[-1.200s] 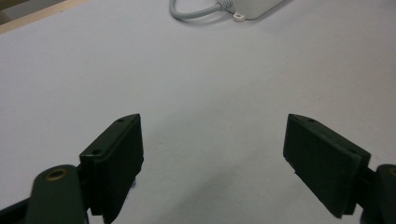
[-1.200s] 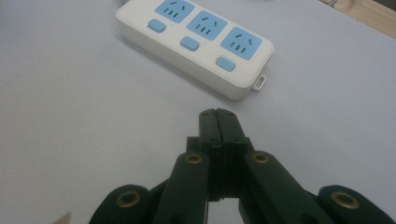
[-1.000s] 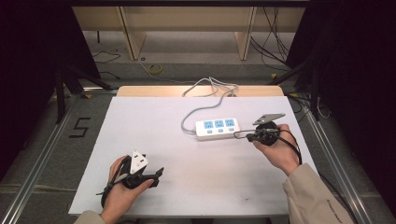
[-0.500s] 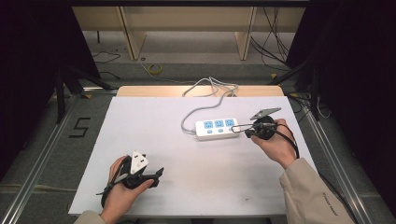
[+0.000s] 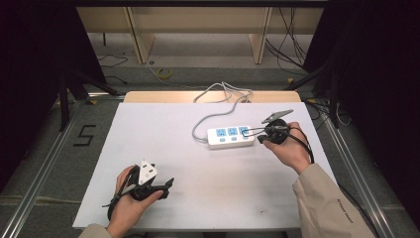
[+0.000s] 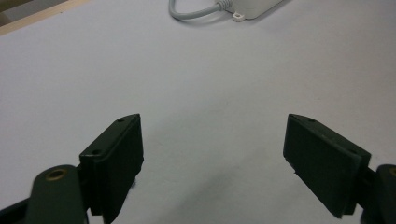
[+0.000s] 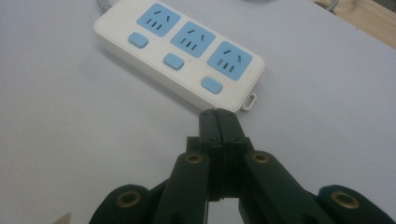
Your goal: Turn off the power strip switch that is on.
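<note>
A white power strip [image 5: 230, 136] with three blue sockets and three blue switches lies right of the table's middle; the right gripper view shows the power strip [image 7: 180, 53] close up. My right gripper [image 5: 247, 132] is shut with nothing between its jaws, and its tip [image 7: 218, 115] hovers just short of the strip's near right corner. My left gripper [image 5: 166, 186] rests near the front left edge, held in a hand. Its jaws stand wide open [image 6: 212, 163] over bare table, empty.
The strip's grey cable [image 5: 218, 99] loops back over the table's far edge. The white tabletop [image 5: 163, 144] has a wooden strip at the back. Metal rails run along both sides, with cables on the floor beyond.
My right gripper has shifted slightly left, closer to the power strip's right end. The left gripper has stayed still.
</note>
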Available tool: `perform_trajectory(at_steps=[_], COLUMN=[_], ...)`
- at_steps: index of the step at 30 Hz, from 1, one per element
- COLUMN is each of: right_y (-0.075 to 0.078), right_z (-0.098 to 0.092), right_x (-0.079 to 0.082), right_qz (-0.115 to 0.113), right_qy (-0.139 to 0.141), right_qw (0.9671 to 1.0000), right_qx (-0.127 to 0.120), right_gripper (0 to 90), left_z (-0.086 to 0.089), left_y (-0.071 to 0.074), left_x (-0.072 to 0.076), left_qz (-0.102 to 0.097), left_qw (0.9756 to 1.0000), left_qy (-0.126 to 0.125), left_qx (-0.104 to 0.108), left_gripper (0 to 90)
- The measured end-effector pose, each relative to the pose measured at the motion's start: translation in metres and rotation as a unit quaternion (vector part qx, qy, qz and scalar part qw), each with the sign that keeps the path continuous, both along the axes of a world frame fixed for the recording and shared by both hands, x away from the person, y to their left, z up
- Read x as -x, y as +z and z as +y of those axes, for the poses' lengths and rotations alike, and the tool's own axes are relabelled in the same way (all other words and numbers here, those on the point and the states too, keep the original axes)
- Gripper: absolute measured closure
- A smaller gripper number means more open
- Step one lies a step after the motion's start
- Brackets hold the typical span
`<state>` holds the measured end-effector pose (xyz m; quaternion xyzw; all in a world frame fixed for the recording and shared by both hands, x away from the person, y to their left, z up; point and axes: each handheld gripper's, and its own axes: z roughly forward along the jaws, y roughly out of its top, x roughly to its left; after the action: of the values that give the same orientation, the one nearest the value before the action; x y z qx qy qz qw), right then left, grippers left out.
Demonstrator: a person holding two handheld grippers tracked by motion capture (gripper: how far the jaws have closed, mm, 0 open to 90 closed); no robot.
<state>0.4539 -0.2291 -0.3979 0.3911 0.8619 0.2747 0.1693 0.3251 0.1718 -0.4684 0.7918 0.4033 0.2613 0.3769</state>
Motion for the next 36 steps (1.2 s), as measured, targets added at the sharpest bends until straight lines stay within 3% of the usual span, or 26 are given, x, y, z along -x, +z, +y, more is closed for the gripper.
perform_trajectory(at_steps=[36], right_y=[-0.001], right_z=[0.011], right_x=[-0.024], right_qz=[0.021], right_qy=[0.001], right_qw=[0.9996], right_qx=[0.017], right_gripper=[90.0], left_z=[0.0], left_y=[0.0], left_x=[0.0], left_qz=[0.0], left_qw=[1.0], left_qy=[0.0], left_qx=[0.001], left_gripper=[19.8])
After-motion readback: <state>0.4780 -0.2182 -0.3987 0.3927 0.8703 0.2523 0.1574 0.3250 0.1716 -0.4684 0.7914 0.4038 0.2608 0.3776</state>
